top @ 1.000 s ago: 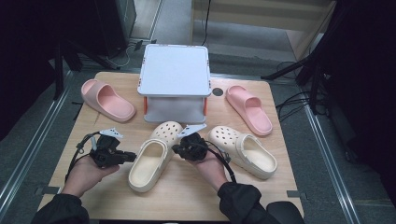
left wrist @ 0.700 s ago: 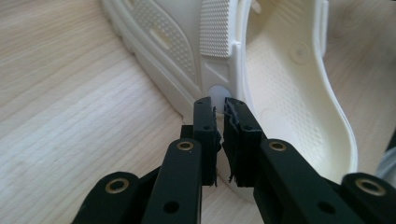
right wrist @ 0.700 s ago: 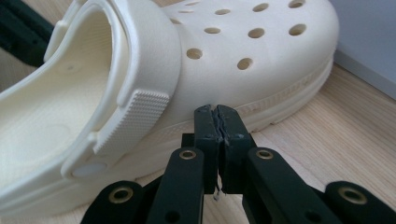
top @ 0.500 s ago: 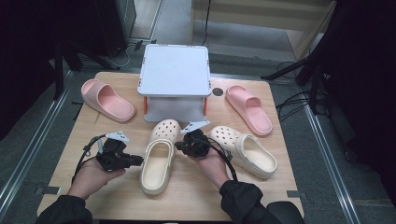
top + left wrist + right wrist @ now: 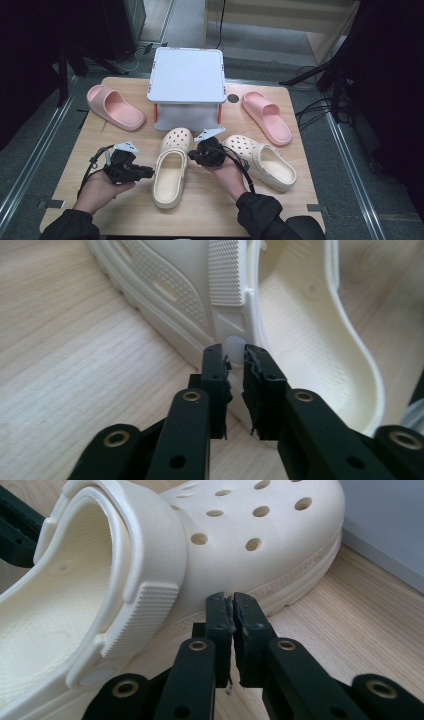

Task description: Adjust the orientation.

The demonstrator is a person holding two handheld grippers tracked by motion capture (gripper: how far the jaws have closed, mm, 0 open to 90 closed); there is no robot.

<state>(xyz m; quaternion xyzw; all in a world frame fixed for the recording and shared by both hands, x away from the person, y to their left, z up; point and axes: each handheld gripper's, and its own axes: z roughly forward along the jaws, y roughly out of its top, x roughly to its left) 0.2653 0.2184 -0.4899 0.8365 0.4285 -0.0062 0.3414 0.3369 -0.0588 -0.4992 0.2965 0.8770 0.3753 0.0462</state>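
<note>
**Item: middle clog (image 5: 170, 172), cream, perforated toe.** Lying near the centre of the table (image 5: 300, 205), toe towards the far edge and heel towards the near edge. Flanked by both tools, one on each long side, probably so as to square it up or steady it beside its mate.

**Left gripper (image 5: 150, 172).** Held in the left hand (image 5: 97, 187), pointed rightwards at the clog's left flank. In the left gripper view, tips (image 5: 234, 352) parked right at the strap rivet (image 5: 235, 345). Jaws just now opening, standing a narrow gap apart with nothing between them. Whether the pads actually touch the rivet is hard to tell from this angle.

**Right gripper (image 5: 191, 155).** Held in the right hand (image 5: 227, 175), aimed leftwards at the clog's right flank, beside the toe. In the right gripper view, tips (image 5: 226, 600) set against or just beside the sidewall below the heel strap. Jaws likewise just opening, parted by no more than a slit, gripping nothing.

**Right clog (image 5: 262, 162).** Matching cream, just right of the right hand, angled with its toe towards far left. Apparently awaiting pairing.

**Pink slides, two.** One at far left (image 5: 115, 107), one at far right (image 5: 267, 117), well apart, untouched.

**Grey stand (image 5: 187, 80).** Far centre, flat top bare, the middle clog's toe close to its front. Possibly the intended rack.
</note>
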